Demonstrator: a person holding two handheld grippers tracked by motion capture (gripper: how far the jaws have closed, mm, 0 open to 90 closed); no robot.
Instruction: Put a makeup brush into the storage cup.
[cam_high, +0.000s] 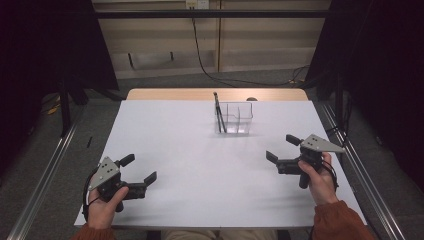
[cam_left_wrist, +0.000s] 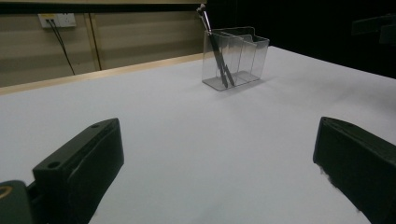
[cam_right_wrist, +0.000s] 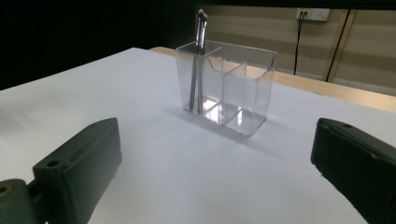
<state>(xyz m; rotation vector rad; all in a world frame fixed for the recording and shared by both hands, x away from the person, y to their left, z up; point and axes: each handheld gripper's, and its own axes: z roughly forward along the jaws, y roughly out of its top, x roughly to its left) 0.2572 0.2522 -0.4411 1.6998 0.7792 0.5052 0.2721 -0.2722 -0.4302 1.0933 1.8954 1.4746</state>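
One table (cam_high: 200, 165), white-topped, with a bare wooden strip along its far edge. Grey floor surrounds it, a metal rail runs along each side, and dark curtains hang at 9 and 3 o'clock. A pale panelled wall stands at 12 o'clock with a wall socket and one black cable trailing down to the floor.

Two grippers, one per hand. The left gripper (cam_high: 141, 170) sits at 7 o'clock on the table, near the front left corner, jaws spread wide apart with nothing between them. The right gripper (cam_high: 282, 148) sits at 4 o'clock, close to the right edge, jaws likewise wide apart and empty. Both point inward, toward the table's middle.

One clear plastic organizer (cam_high: 239, 119) stands upright at 12 o'clock, near the far edge and well apart from both grippers. A divider splits it into compartments; the exact count cannot be told.

Two thin dark brushes (cam_high: 219, 112) stand in the organizer's left-hand compartment as seen from the high view, leaning, tips rising above the rim. The remaining space looks empty.

Open room: the whole middle of the table between the grippers and the organizer is bare white surface.
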